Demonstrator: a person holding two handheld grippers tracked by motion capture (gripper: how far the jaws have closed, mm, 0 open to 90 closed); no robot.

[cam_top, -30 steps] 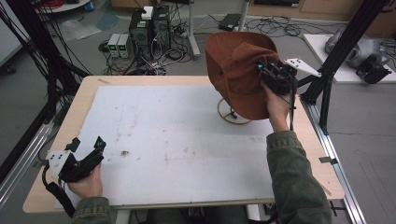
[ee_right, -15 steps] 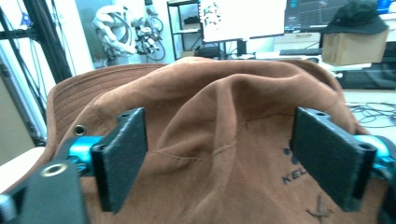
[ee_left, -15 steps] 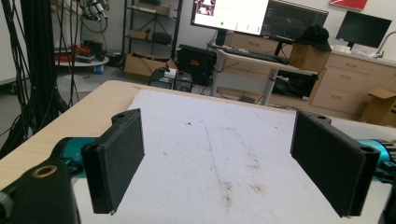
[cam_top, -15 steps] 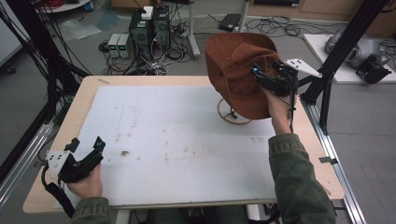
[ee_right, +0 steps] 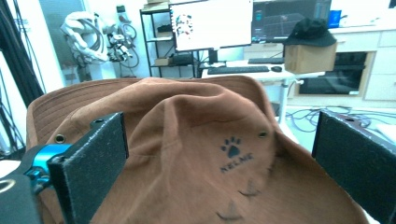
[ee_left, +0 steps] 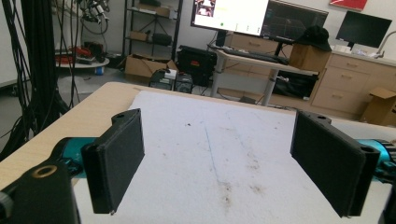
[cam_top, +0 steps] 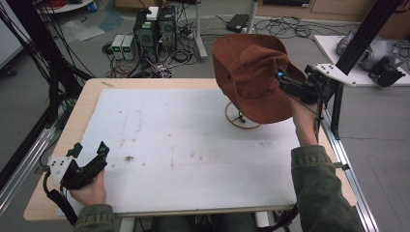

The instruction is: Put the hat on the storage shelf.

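Over on my left, my left gripper (cam_top: 89,157) sits low at the near left corner of the table (cam_top: 92,99), jaws spread wide with nothing between them; in the left gripper view its flat black pads (ee_left: 119,158) look matte and finely grained, framing the white mat (ee_left: 219,154), which is scuffed with brown smudges; the mat covers most of the pale wooden tabletop. Moving across to the far right, the brown hat (cam_top: 254,75) sits up on a stand, its round wooden base ring (cam_top: 241,118) resting on the mat; soft rust-brown cloth, stitched floppy brim, crumpled crown, small metal eyelets, a dark paw-print logo (ee_right: 232,148) on the crown. My right gripper (cam_top: 285,82) is up at the hat's right side; its jaws gape wide either side of the crown, whether they touch the cloth I can't tell.
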